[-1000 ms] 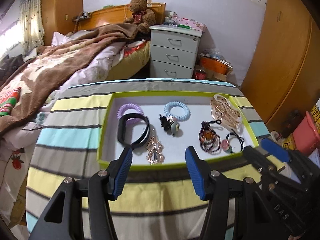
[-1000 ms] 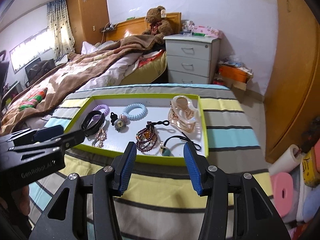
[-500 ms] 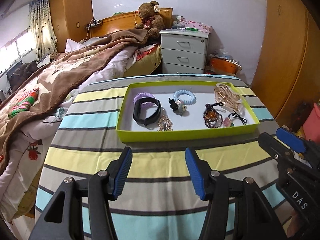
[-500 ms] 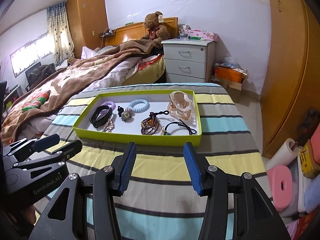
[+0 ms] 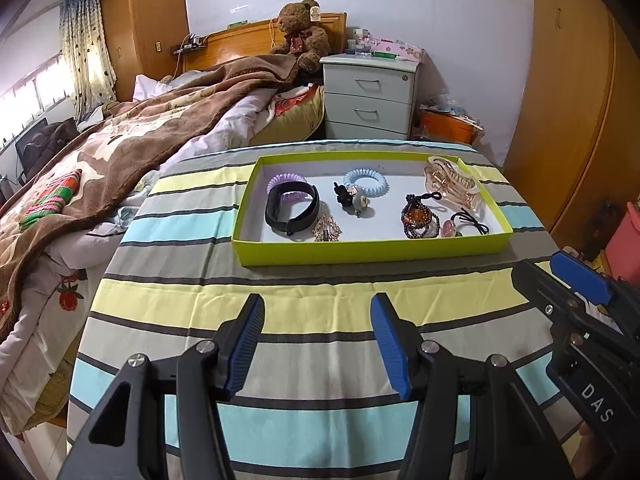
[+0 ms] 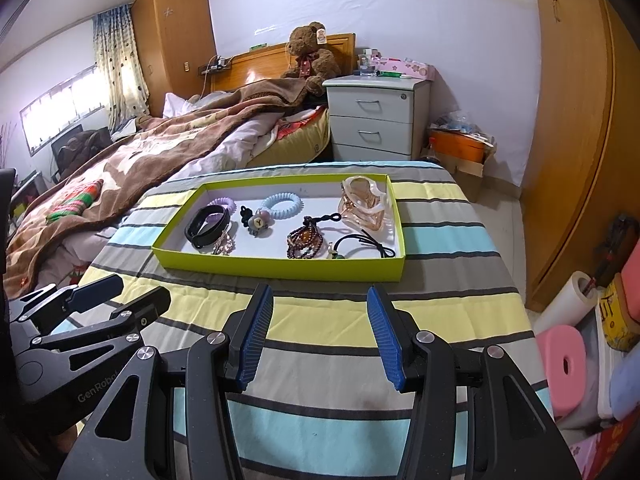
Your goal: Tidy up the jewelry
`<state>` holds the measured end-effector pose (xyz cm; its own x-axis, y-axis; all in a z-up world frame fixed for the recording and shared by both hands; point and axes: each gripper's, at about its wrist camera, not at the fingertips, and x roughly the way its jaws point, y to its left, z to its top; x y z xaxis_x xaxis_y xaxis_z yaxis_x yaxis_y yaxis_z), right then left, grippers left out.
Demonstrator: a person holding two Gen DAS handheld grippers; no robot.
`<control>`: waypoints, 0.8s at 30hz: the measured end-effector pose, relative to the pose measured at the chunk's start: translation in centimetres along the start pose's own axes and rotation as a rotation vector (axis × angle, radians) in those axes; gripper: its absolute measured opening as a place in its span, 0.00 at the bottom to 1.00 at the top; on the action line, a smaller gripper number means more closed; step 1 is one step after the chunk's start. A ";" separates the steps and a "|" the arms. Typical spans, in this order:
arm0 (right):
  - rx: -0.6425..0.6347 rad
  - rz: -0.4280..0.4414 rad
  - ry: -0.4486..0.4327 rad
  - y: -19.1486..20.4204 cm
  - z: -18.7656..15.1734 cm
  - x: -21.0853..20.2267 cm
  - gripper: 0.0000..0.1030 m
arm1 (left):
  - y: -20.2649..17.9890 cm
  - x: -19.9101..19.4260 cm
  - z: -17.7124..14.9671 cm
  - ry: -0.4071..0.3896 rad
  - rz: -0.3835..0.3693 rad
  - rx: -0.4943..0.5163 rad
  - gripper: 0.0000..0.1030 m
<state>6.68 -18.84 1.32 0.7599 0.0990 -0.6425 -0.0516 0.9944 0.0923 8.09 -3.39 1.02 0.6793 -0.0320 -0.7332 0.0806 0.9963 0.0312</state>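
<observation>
Between your two sets of jaws there is nothing but striped cloth: the left gripper [image 5: 316, 340] and the right gripper [image 6: 320, 332] both stand wide and empty over the table with its yellow, grey and pale-blue striped cover [image 5: 304, 292].

Just ahead of both lies the shallow lime-green cardboard tray with a white floor [image 5: 368, 248], and all the jewelry sits inside it. Nothing is outside, so you are likely either at the close of the job or pausing before a rearrangement; I cannot tell which.

Ahead of the left jaws:
- a black smooth wristband [image 5: 292, 210] lying partly over a lilac coiled hair tie [image 5: 285, 182]
- a rose-gold dangling earring piece [image 5: 326, 229] touching the band

Further right:
- a small black-and-grey charm hair tie [image 5: 354, 200] against a pale-blue spiral hair tie [image 5: 366, 180]
- a dark beaded bracelet with an amber stone [image 6: 306, 240]
- a thin black elastic cord with a pink-and-green bead [image 6: 362, 246]
- a glossy translucent peach claw clip [image 6: 362, 204] at the far right end

If you go back in, the beads and cord lie tangled close; pinch low and narrow.
</observation>
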 end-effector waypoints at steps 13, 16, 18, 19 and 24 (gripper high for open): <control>-0.001 0.000 0.001 0.2 -0.1 0.1 0.48 | 0.0 -0.2 -0.1 -0.002 0.004 -0.005 0.56; -0.002 0.002 0.002 0.3 -0.2 0.1 0.48 | 0.1 -0.4 -0.2 -0.006 0.005 -0.008 0.56; -0.004 0.003 0.002 0.3 -0.2 0.2 0.48 | 0.3 -0.4 -0.2 -0.007 0.004 -0.009 0.56; -0.005 0.002 0.003 0.4 -0.2 0.2 0.48 | 0.3 -0.4 -0.2 -0.006 0.003 -0.009 0.56; -0.006 0.003 0.003 0.5 -0.2 0.2 0.48 | 0.4 -0.7 -0.3 -0.010 -0.010 -0.012 0.56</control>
<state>6.67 -18.34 1.15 0.7576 0.1017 -0.6447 -0.0574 0.9943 0.0894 7.44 -2.98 1.33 0.6854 -0.0422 -0.7269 0.0782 0.9968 0.0159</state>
